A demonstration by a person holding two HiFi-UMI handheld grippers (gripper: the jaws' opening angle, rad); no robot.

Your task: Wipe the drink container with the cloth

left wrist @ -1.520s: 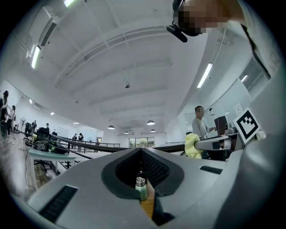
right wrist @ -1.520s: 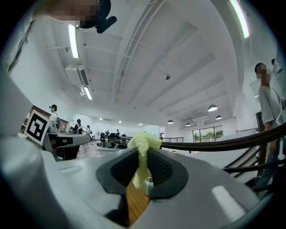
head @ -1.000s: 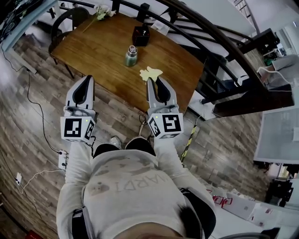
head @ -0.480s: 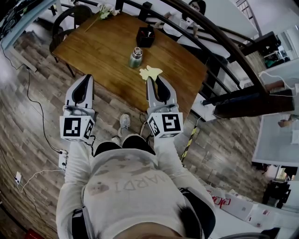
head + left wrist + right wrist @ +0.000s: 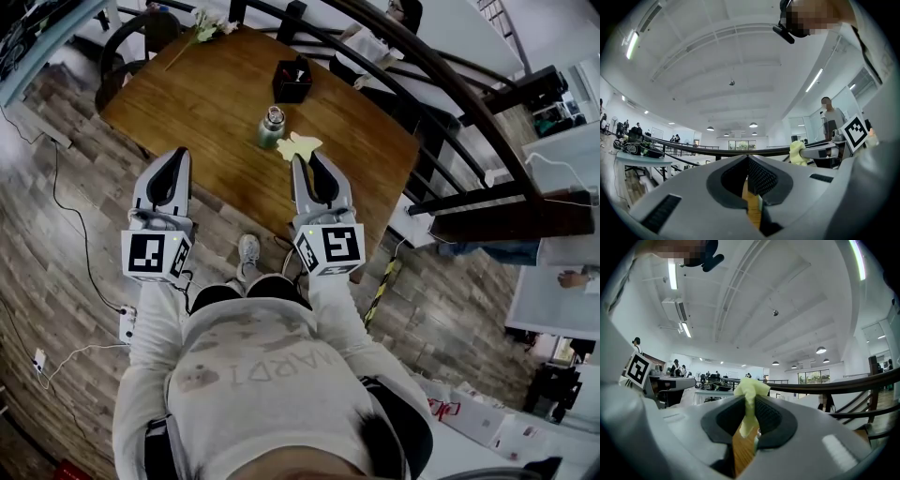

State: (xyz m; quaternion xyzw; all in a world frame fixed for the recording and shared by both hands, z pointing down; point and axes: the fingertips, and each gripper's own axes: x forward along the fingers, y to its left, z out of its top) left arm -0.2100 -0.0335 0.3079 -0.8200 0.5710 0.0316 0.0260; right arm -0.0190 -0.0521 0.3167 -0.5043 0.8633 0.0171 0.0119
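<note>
Gripping a crumpled pale-yellow cloth (image 5: 300, 144) at its jaw tips, the right gripper (image 5: 305, 161) is clenched on the fabric. In the right gripper view a tuft stands up above the 2 ribbed black pads and a tail hangs down between them. The left gripper (image 5: 177, 154) is closed on nothing: its own view shows the 2 jaws pressed together, with only a strip of wood showing below them.

The drink container, a small green-bodied bottle with a silvery metal top (image 5: 271, 127), stands upright on the brown wooden table (image 5: 206, 103), well in from the near edge. A square black box (image 5: 292, 81) sits farther back on the same surface. In the head view the cloth appears just beside the bottle, to its right, but the pictures do not show it touching, and I cannot tell how high above the tabletop the grippers are held.

By my reading, the wipe itself has not begun. The cloth is secured, which is the 1 step done. Bringing it onto the bottle and rubbing over its body and top is all still to do, and the free left gripper looks available to steady the bottle.

As for writing, each gripper carries a cube with black-and-white square markers, which are patterns, not words. Pale letters run across the person's light top, upside down from this angle, roughly "MARD" plus 1 more character I cannot fix. No label is legible on the bottle or the box.
</note>
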